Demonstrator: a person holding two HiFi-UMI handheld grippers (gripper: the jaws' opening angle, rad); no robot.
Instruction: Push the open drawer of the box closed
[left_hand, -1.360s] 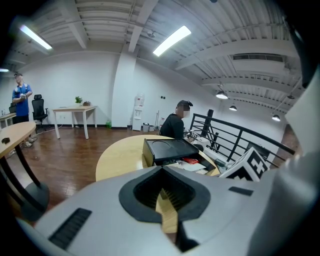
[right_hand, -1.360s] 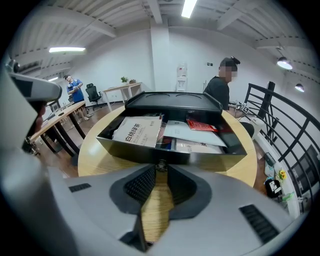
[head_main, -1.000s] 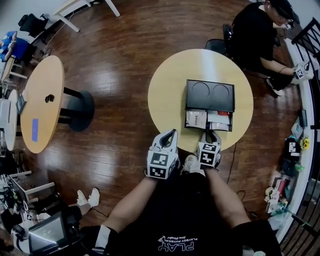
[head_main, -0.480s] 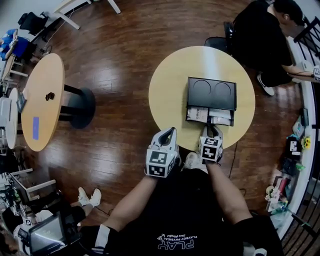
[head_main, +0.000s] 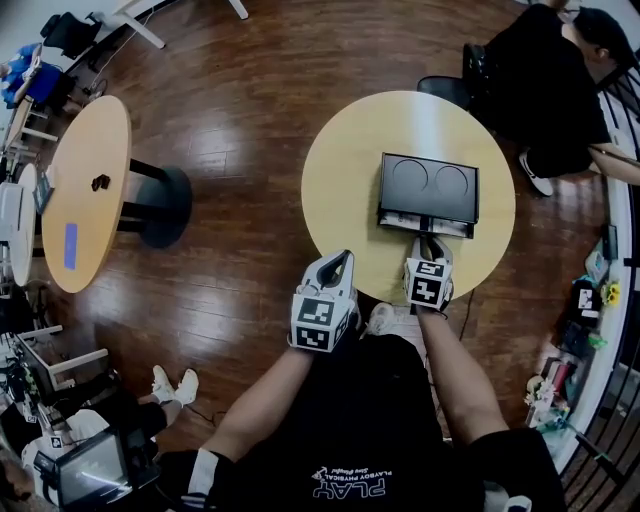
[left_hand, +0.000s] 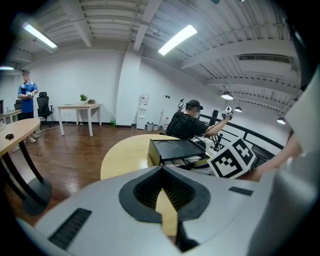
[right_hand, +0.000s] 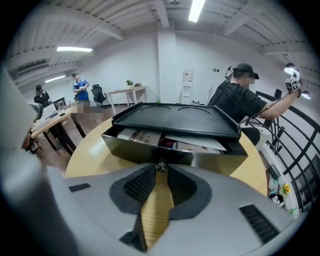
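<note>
A black box (head_main: 428, 185) with two round recesses in its lid stands on a round wooden table (head_main: 350, 190). Its drawer (head_main: 425, 226) sticks out a little on my side, with papers showing inside (right_hand: 145, 136). My right gripper (head_main: 428, 243) is against the drawer front (right_hand: 130, 150), its tips closed on the small metal knob (right_hand: 160, 165). My left gripper (head_main: 340, 262) hovers at the table's near edge, left of the box, shut with nothing in it. In the left gripper view the box (left_hand: 175, 149) lies ahead to the right of that gripper (left_hand: 161, 172).
A person in black (head_main: 545, 80) sits at the table's far side on a dark chair (head_main: 450, 90). A second round table (head_main: 85, 200) stands to the left across the wood floor. Clutter and a railing line the right wall (head_main: 590, 300).
The drawer has slid most of the way into the box, and my right gripper has moved forward with it. My left gripper has stayed in place.
</note>
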